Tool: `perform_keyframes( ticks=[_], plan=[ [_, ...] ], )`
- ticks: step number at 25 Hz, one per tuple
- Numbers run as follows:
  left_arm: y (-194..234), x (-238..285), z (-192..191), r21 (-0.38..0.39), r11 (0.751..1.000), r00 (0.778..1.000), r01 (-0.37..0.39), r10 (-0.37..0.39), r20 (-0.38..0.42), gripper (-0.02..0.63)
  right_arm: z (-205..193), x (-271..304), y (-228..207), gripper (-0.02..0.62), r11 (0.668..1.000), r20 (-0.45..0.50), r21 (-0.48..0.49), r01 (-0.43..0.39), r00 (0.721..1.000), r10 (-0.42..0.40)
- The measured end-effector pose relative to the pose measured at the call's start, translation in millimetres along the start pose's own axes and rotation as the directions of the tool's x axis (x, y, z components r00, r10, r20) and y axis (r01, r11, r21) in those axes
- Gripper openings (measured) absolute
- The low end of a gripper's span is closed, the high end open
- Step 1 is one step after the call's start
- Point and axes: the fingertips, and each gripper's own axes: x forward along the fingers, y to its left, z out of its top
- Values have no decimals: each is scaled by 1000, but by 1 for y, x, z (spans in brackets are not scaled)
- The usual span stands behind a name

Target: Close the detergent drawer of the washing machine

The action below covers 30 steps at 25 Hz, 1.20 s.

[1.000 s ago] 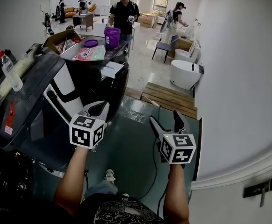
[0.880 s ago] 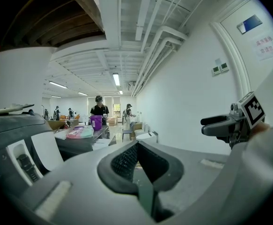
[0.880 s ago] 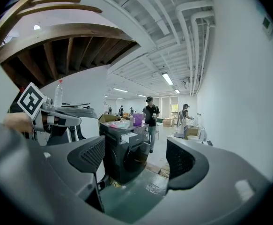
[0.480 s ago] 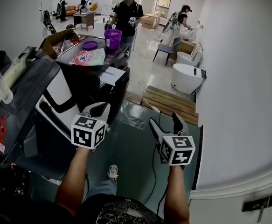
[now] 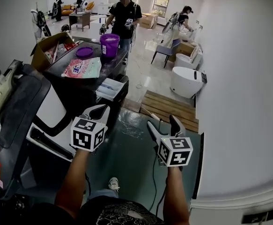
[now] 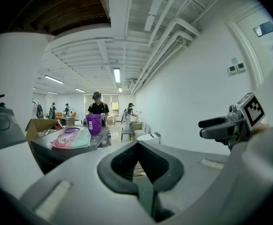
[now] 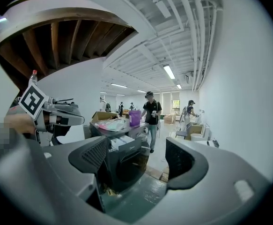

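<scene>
The dark washing machine (image 5: 87,95) stands ahead on the left. Its detergent drawer (image 5: 109,89) sticks out at the top front corner, white inside; it also shows pulled out in the right gripper view (image 7: 122,143). My left gripper (image 5: 97,110) hangs just below and in front of the drawer, apart from it, jaws shut on nothing. The right gripper (image 5: 163,123) is held farther right over the green floor, open and empty. In its own view, the left gripper (image 6: 137,146) has its pads meeting. The right gripper (image 7: 138,161) frames the machine's front.
A purple bucket (image 5: 110,43), a pink bag (image 5: 82,67) and a cardboard box (image 5: 49,46) lie on the machine's top. A large dark appliance (image 5: 14,116) fills the left. A wooden pallet (image 5: 171,106), a white tub (image 5: 185,81) and a person (image 5: 123,13) are beyond. A white wall runs along the right.
The view has shifted: the washing machine and its open drawer now sit lower and closer to the left gripper. Both grippers stay in the same state, the right one slightly higher.
</scene>
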Motion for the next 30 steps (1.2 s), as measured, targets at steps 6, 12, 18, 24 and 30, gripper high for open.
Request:
perform_keyframes(
  ticks=[6, 12, 18, 24, 30],
  plan=[
    [39, 40, 12, 3, 1000, 1000, 9, -9, 3, 0, 18, 52, -6, 399, 1000, -8, -3, 5, 1000, -5],
    [63, 71, 11, -4, 999, 999, 39, -39, -8, 0, 24, 90, -7, 388, 1000, -26, -3, 3, 1000, -3],
    [82, 95, 10, 4, 998, 998, 57, -57, -29, 0, 31, 123, -8, 379, 1000, -33, -12, 4, 999, -5],
    [103, 116, 13, 10, 998, 998, 57, -57, -32, 0, 37, 155, -12, 376, 1000, -29, -11, 3, 1000, -4],
    [120, 136, 10, -3, 999, 998, 50, -50, -40, 0, 35, 179, -16, 376, 1000, -42, -10, -5, 999, 4]
  ],
)
